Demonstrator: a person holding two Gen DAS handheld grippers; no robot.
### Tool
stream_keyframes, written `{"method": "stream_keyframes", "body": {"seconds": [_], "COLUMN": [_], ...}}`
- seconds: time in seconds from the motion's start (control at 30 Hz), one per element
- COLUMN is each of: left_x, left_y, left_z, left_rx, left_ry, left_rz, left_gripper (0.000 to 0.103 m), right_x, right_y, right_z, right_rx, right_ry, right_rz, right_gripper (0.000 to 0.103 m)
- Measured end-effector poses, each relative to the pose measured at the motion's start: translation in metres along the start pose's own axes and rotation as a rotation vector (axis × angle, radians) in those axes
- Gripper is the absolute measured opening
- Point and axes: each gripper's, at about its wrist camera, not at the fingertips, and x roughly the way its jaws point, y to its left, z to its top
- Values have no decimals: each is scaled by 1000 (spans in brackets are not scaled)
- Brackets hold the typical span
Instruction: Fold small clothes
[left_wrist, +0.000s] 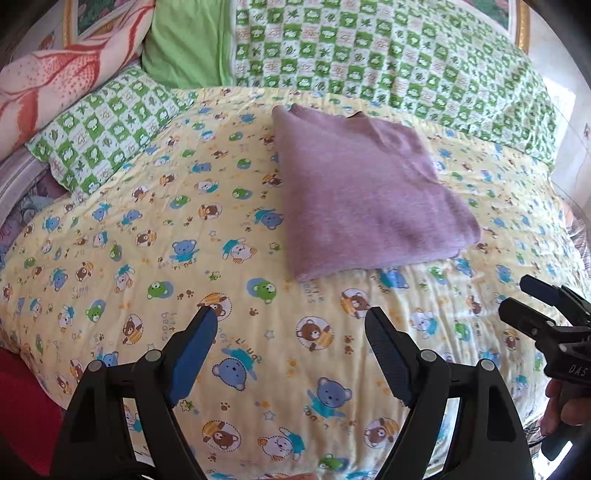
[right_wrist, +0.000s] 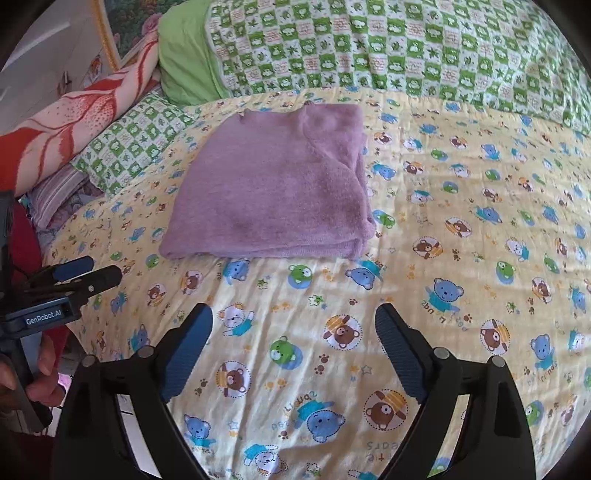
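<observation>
- The purple garment (left_wrist: 362, 192) lies folded on the teddy-bear quilt (left_wrist: 147, 258); this piece looks done.
- Left gripper (left_wrist: 291, 321) and right gripper (right_wrist: 293, 317) gape wide, empty.
- Next, probably fetch another piece.

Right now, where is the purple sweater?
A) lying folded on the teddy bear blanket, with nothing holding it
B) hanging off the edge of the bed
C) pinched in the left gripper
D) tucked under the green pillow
A: the purple sweater lies folded flat on the teddy bear blanket, while the left gripper and right gripper both stand open and empty, short of it.
</observation>
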Motion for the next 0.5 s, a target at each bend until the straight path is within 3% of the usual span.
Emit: {"method": "stream_keyframes", "body": {"seconds": [0.13, 0.27, 0.5], "left_x": [-15, -19, -5], "left_y": [-3, -2, 0], "left_z": [10, 17, 15], "left_rx": [-6, -41, -81], "left_ry": [-44, -65, -51], "left_rz": [5, -3, 23], "left_gripper": [85, 87, 87], "right_x": [-11, -20, -8], "right_y": [12, 21, 18], "right_z": [7, 17, 23], "right_rx": [-41, -83, -91], "right_ry": [-22, -69, -64], "right_rz": [16, 11, 0], "right_gripper": [92, 102, 102]}}
